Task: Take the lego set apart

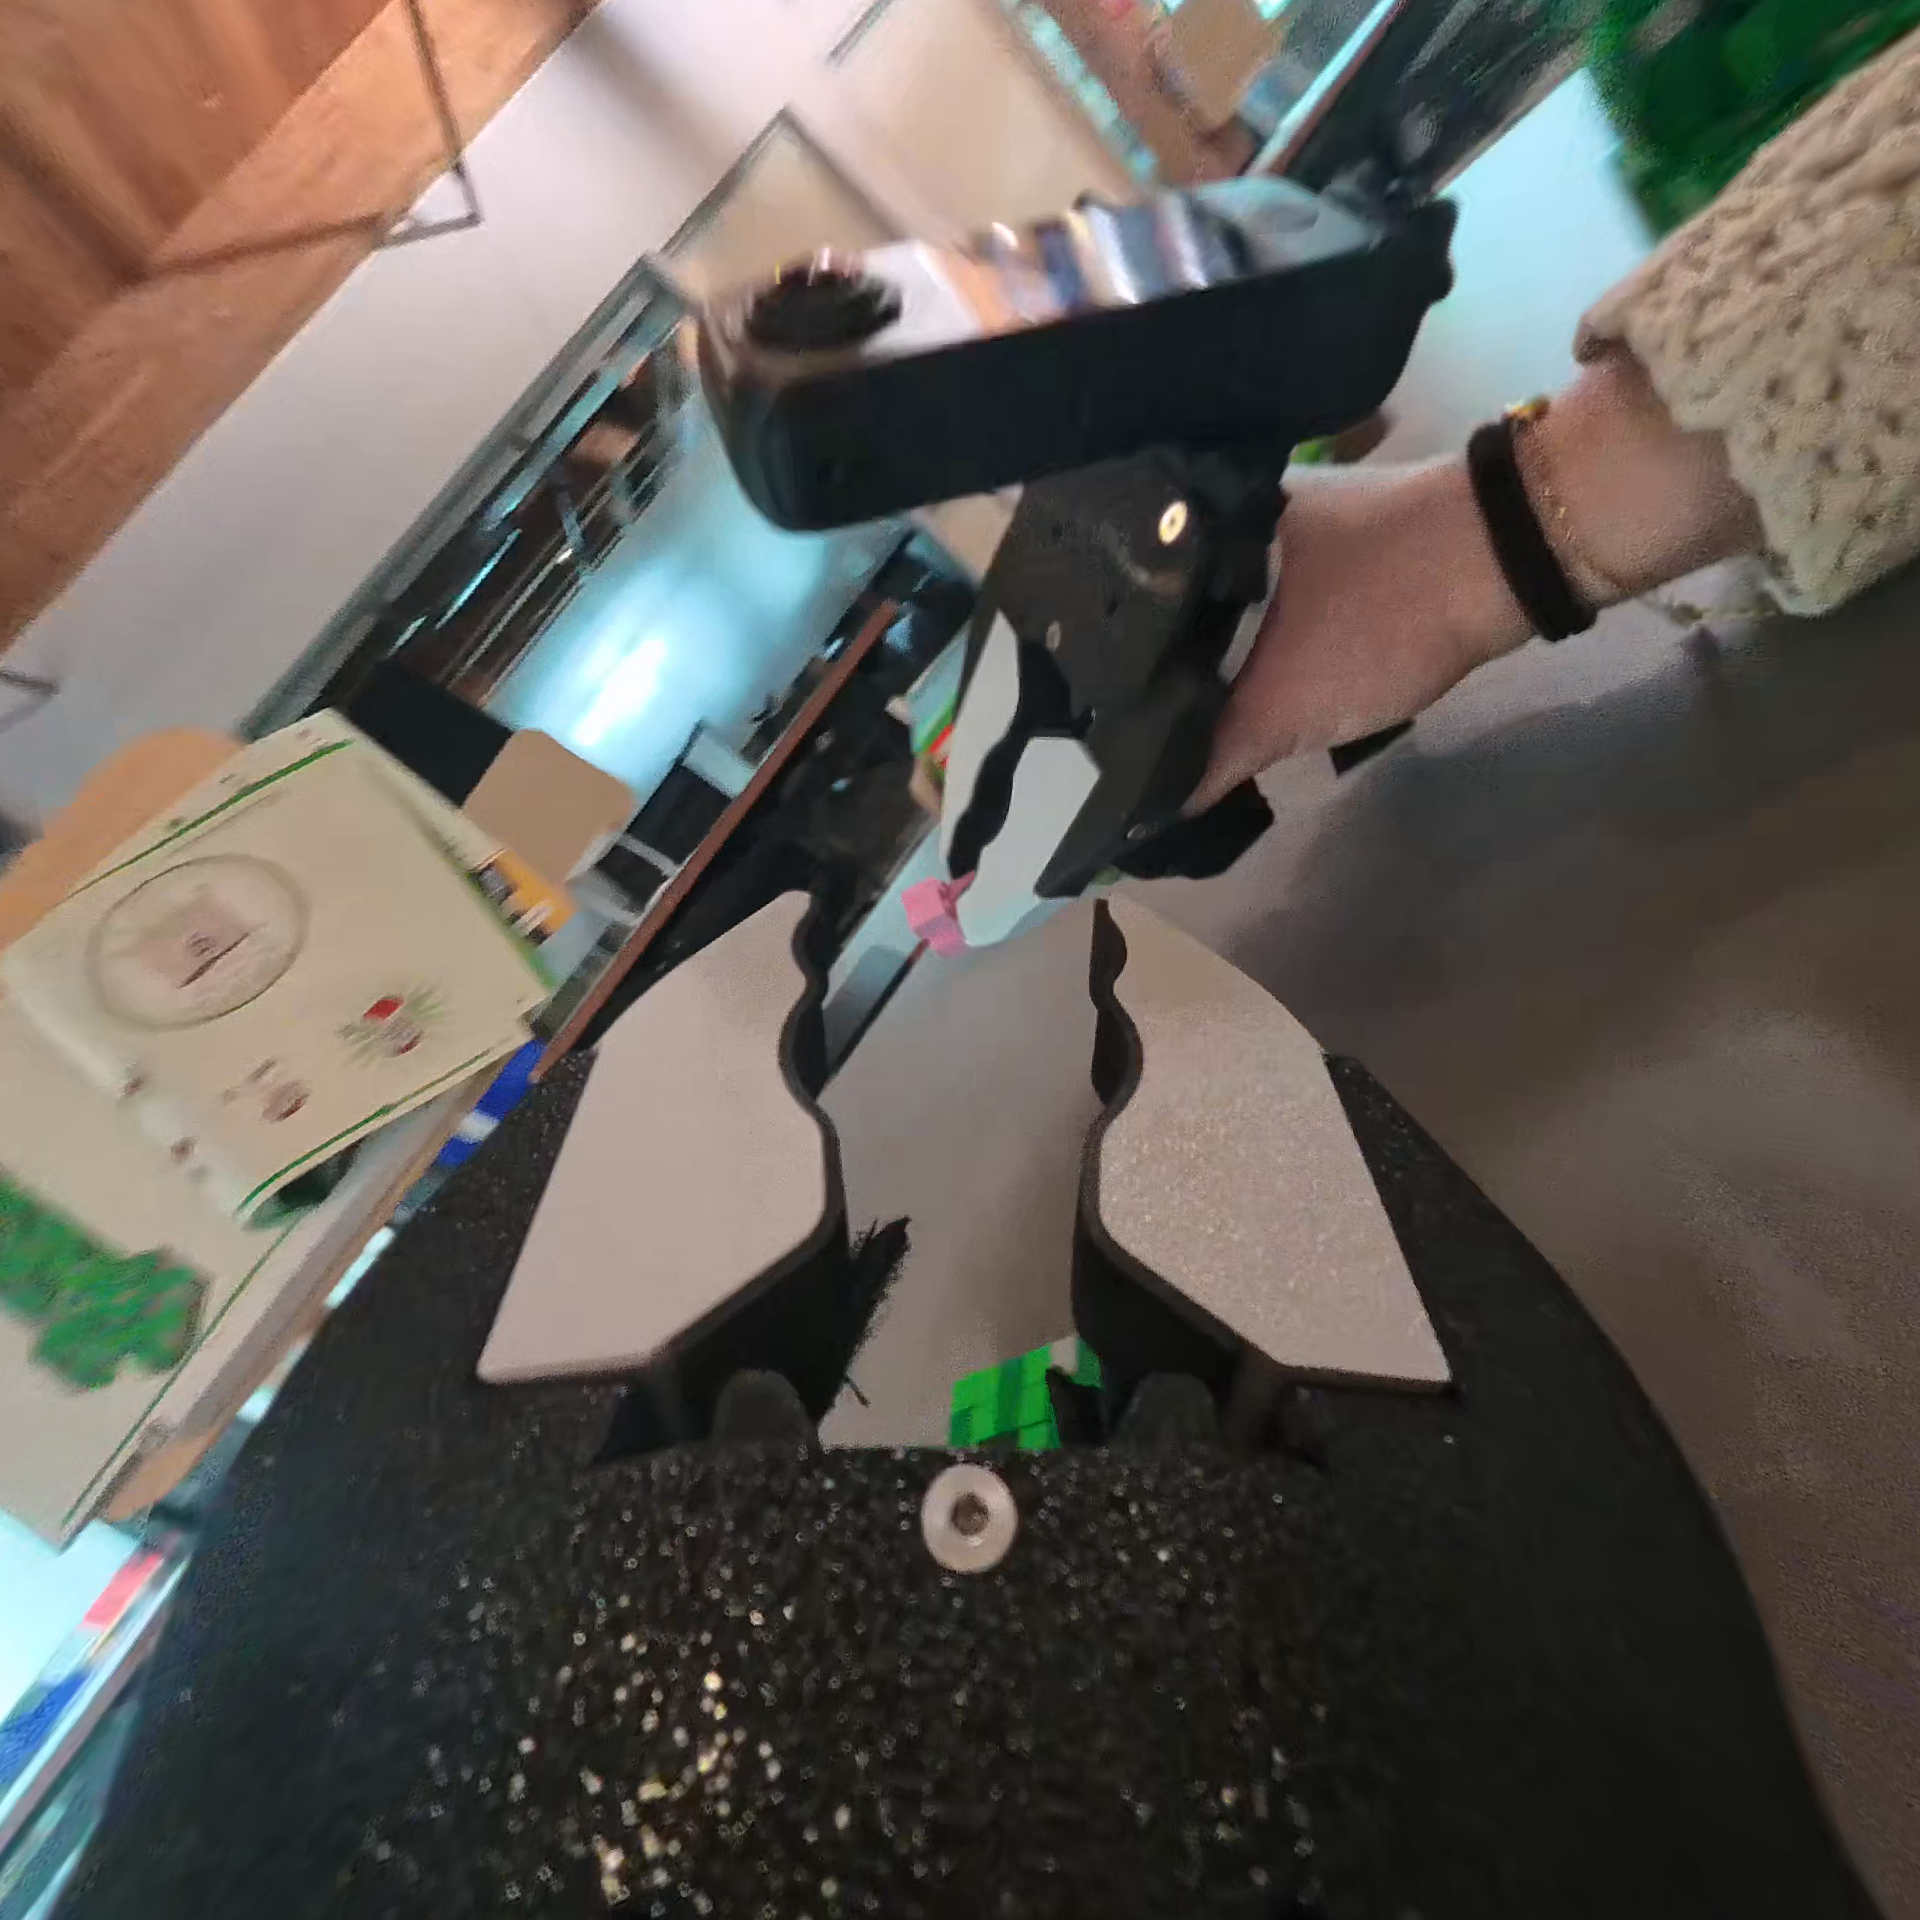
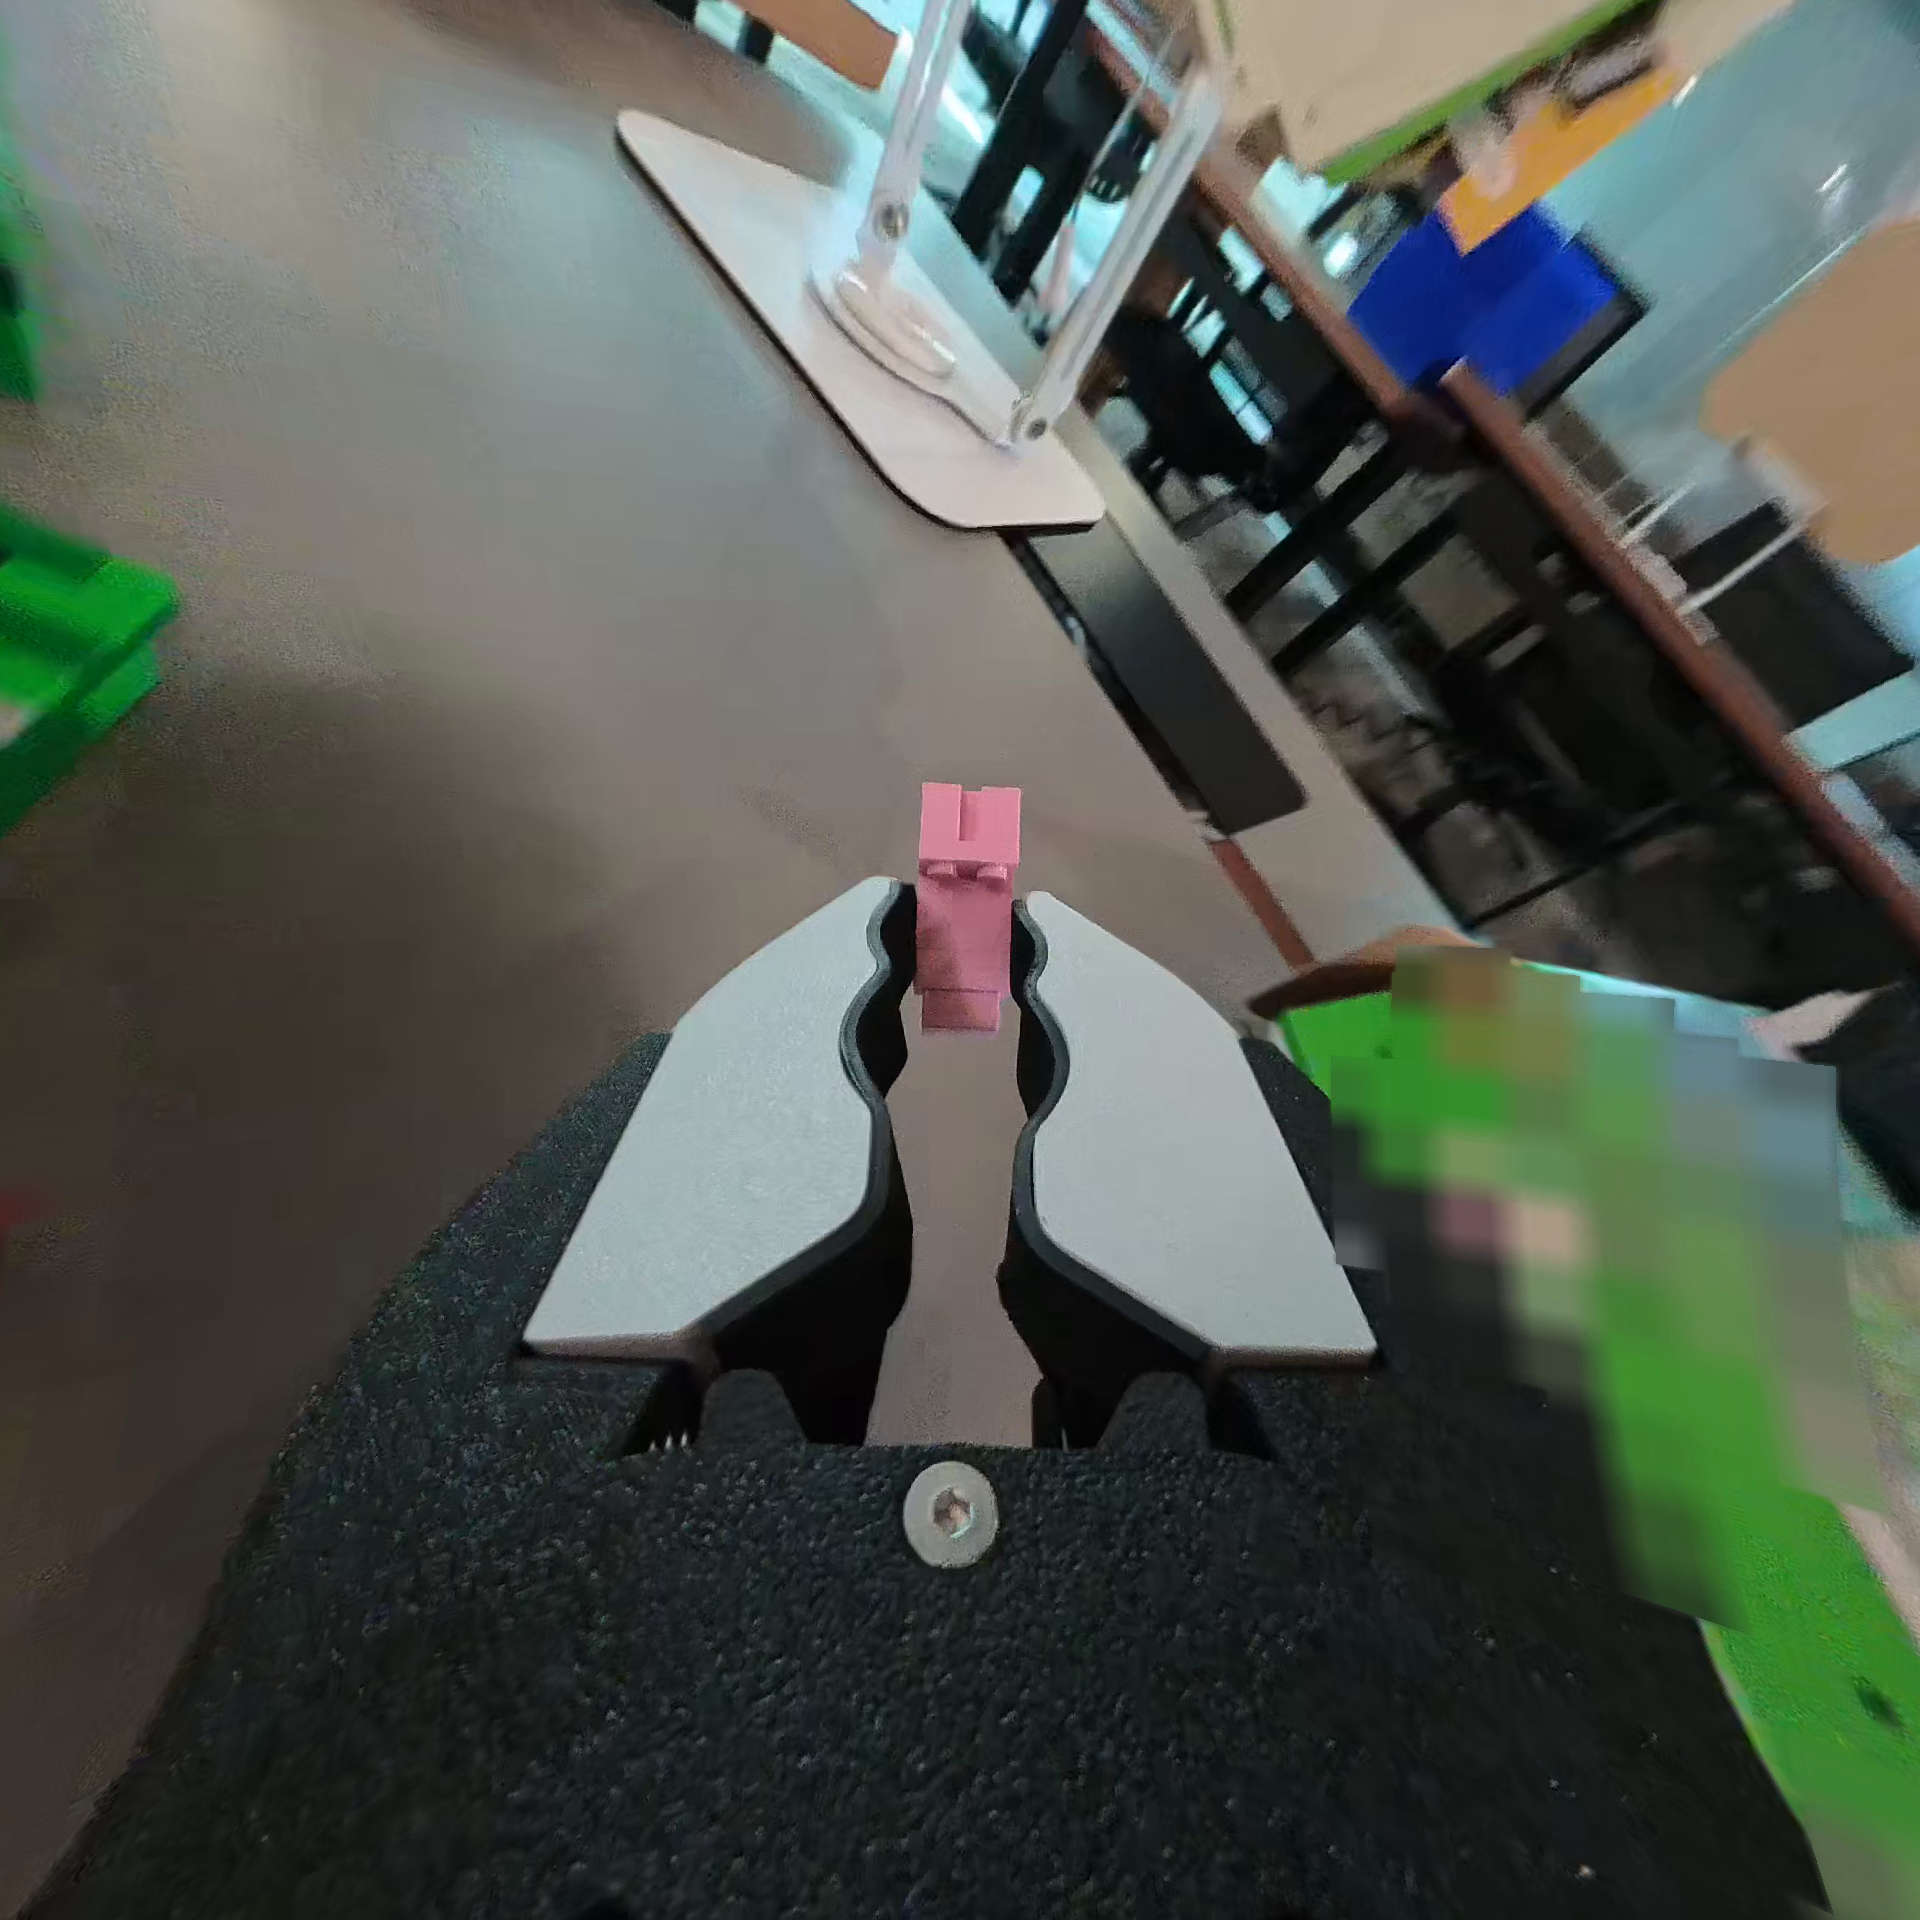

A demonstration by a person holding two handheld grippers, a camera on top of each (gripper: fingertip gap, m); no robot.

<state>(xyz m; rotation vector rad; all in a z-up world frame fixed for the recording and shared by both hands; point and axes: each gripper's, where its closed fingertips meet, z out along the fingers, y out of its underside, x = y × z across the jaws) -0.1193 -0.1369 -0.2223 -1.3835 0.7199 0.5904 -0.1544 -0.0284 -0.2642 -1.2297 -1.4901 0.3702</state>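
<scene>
Between the tips of the right gripper, a small pink lego piece is pinched and held above the grey table. The left gripper hangs with its 2 fingers spread, holding nothing; green lego bricks lie near its base. A printed box stands far left.

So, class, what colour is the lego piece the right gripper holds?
Pink, clearest in the right wrist view.

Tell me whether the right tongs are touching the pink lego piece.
Touching. In the right wrist view the right tongs are shut on the pink lego piece, with both fingertips pressed against its sides and no gap showing.
</scene>
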